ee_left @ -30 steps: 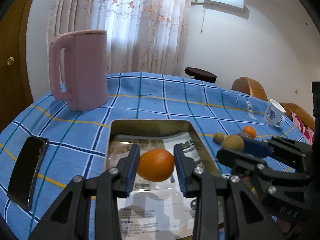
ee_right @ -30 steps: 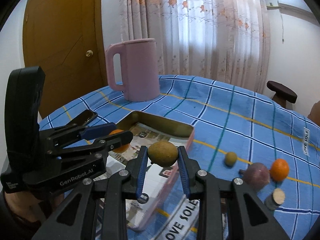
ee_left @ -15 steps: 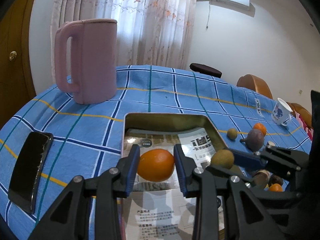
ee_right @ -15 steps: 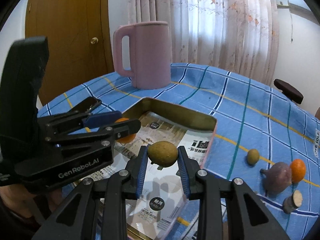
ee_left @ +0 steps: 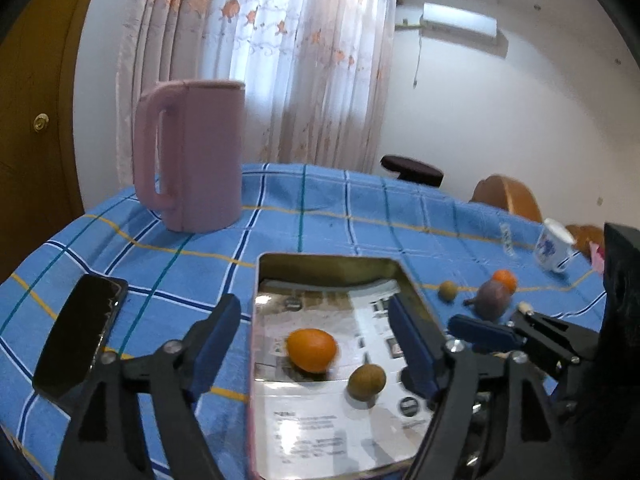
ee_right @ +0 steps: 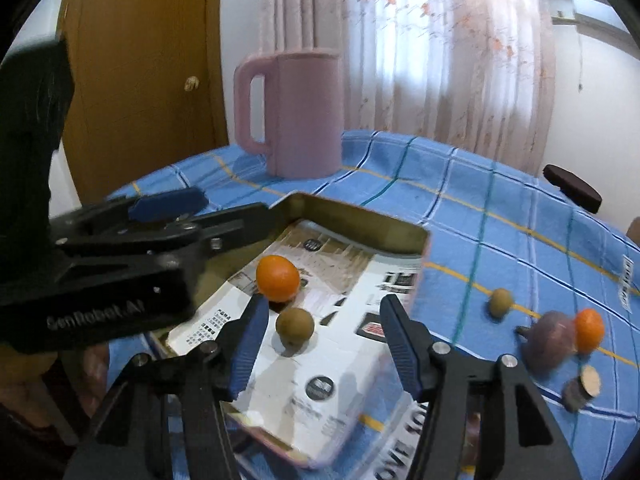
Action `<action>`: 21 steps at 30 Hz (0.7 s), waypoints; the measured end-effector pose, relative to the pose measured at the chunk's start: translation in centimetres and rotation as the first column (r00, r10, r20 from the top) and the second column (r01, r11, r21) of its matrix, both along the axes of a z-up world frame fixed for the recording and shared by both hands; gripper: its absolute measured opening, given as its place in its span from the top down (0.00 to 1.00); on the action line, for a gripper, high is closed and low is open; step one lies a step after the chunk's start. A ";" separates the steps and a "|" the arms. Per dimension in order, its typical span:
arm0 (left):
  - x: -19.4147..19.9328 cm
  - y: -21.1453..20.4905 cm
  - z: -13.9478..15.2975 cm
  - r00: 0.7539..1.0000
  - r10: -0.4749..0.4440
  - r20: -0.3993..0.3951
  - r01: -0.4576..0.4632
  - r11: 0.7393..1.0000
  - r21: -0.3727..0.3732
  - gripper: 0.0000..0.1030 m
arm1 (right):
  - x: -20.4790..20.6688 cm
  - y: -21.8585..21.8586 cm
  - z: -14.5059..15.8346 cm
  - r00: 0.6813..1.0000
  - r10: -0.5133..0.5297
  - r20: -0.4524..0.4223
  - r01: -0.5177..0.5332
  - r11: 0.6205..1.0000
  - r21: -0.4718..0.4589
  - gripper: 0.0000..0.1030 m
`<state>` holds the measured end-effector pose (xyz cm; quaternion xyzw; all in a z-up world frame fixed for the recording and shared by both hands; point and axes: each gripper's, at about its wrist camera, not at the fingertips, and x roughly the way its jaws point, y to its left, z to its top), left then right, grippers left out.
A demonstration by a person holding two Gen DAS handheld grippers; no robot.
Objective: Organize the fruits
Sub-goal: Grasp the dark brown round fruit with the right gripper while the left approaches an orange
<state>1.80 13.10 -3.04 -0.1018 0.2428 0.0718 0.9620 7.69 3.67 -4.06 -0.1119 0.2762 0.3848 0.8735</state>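
Note:
A gold tin tray [ee_left: 320, 262] [ee_right: 360, 222] lined with printed paper lies on the blue checked cloth. An orange [ee_left: 312, 350] [ee_right: 277, 278] and a brown-green kiwi [ee_left: 366, 382] [ee_right: 295, 326] rest inside it, side by side. My left gripper [ee_left: 316, 332] hangs over the tray, its jaws opening wide, the orange loose between them and free of the pads. My right gripper [ee_right: 322, 338] is opening too, with the kiwi lying just inside its left finger [ee_right: 248, 338], untouched. More fruit sits on the cloth at the right: a small green fruit [ee_right: 500, 302], a purple fruit [ee_right: 550, 340] and another orange [ee_right: 588, 330].
A tall pink jug [ee_left: 192, 160] [ee_right: 300, 112] stands behind the tray. A black phone [ee_left: 82, 334] lies at the tray's left. A white patterned cup [ee_left: 554, 250] is at the far right. A small cork-topped object [ee_right: 582, 388] sits near the purple fruit.
Both grippers went from shut on fruit to open. The orange and the kiwi dropped out of the pads and now lie in the tray.

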 end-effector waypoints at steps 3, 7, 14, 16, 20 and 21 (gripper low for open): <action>-1.0 -1.4 0.5 0.999 -0.034 0.029 0.034 0.999 -0.008 0.20 | -0.6 -3.7 0.7 0.998 -0.064 0.030 0.063 0.998 0.016 0.40; -1.5 -4.5 0.1 0.994 -0.111 0.025 0.111 0.994 -0.003 0.20 | -0.7 -10.2 0.3 0.975 -0.219 0.025 0.218 0.975 0.043 0.40; -1.0 -11.6 -1.8 0.961 -0.274 -0.033 0.275 0.961 0.025 0.20 | 0.1 -18.1 -2.5 0.905 -0.420 -0.064 0.422 0.906 0.039 0.40; -0.8 -13.9 -2.4 0.946 -0.320 -0.057 0.323 0.946 0.042 0.20 | 0.5 -18.2 -2.9 0.906 -0.414 -0.090 0.418 0.908 0.031 0.40; -0.1 -15.3 -3.4 0.940 -0.328 -0.094 0.334 0.941 0.059 0.20 | 0.8 -17.1 -3.4 0.926 -0.361 -0.108 0.363 0.932 0.003 0.40; -0.1 -15.3 -3.4 0.941 -0.325 -0.094 0.332 0.941 0.061 0.20 | 0.8 -16.9 -3.3 0.931 -0.349 -0.106 0.351 0.936 0.002 0.40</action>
